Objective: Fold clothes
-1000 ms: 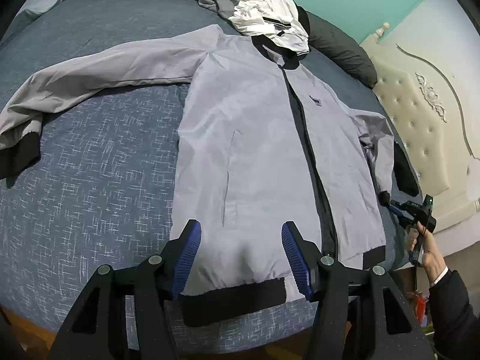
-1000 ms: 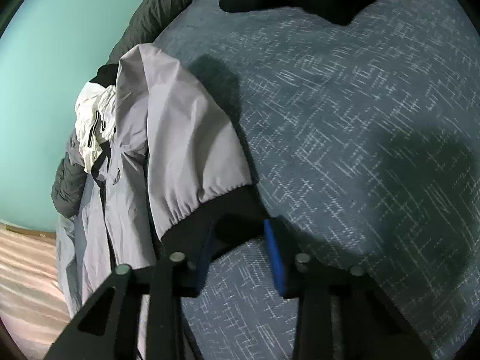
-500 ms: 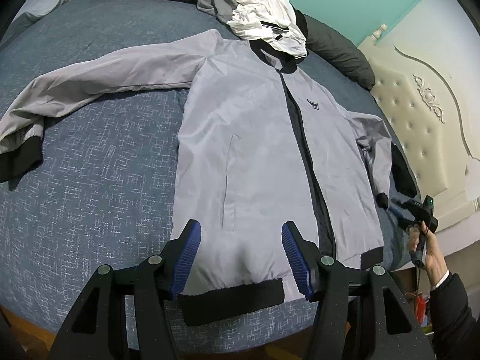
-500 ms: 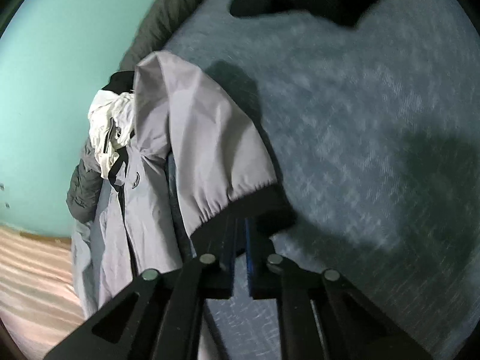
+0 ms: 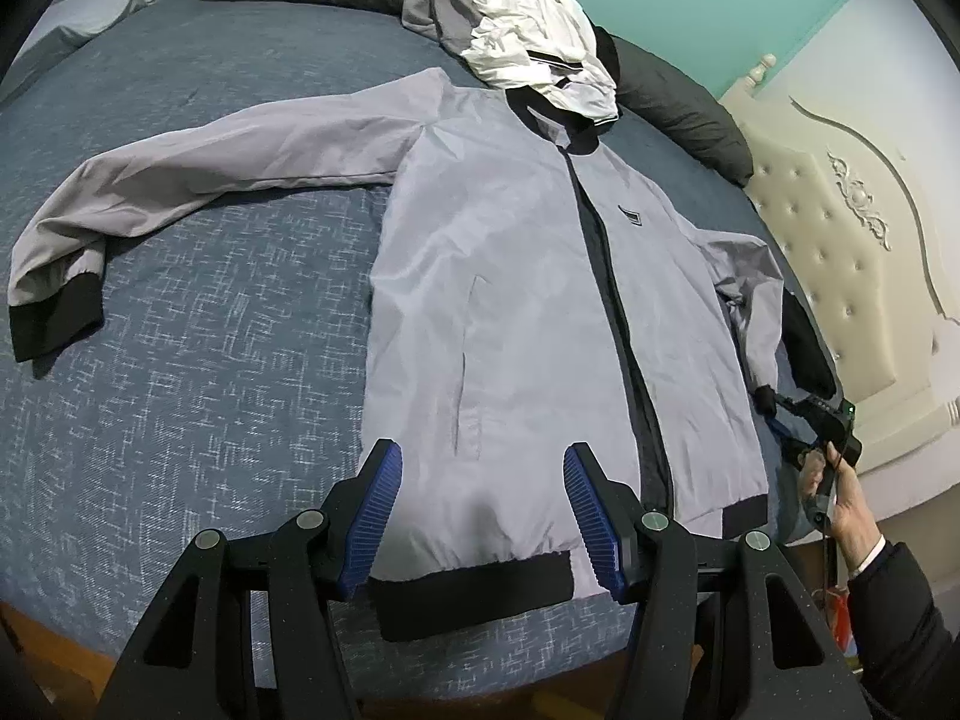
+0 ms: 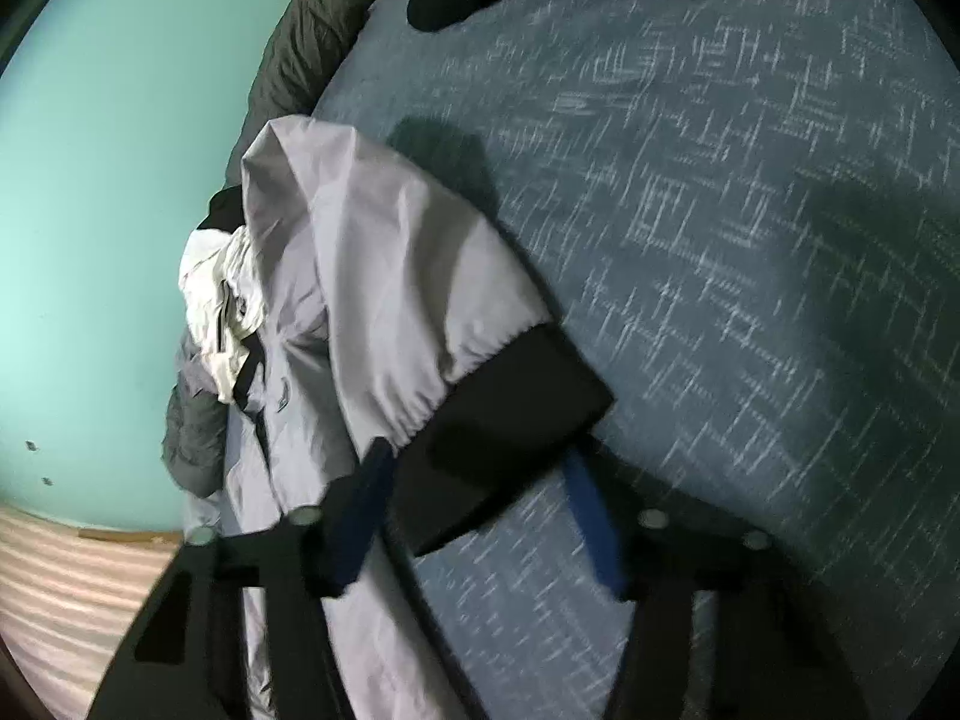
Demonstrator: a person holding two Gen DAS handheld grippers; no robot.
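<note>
A grey jacket (image 5: 516, 300) with black cuffs and hem lies face up on the blue bed (image 5: 210, 360), zipped, its left sleeve (image 5: 228, 174) spread out. My left gripper (image 5: 480, 462) hovers open just over the hem (image 5: 480, 588), holding nothing. In the right wrist view the jacket's right sleeve (image 6: 390, 300) lies alongside the body. Its black cuff (image 6: 510, 414) rests between the blue pads of my right gripper (image 6: 477, 468), whose jaws are opening and stand apart from the cloth. The left wrist view shows that right gripper (image 5: 780, 408) small at the bed's right edge, in a person's hand (image 5: 852, 504).
A pile of white and grey clothes (image 5: 540, 42) and a dark quilt (image 5: 678, 108) lie at the bed's far side against the teal wall. A cream padded headboard (image 5: 852, 252) stands at the right. The wooden bed edge (image 5: 54, 642) shows below left.
Half a second ago the right gripper's jaws were pinched on the black cuff; now they have spread and the cuff lies loose between them. The left gripper has stayed put.
</note>
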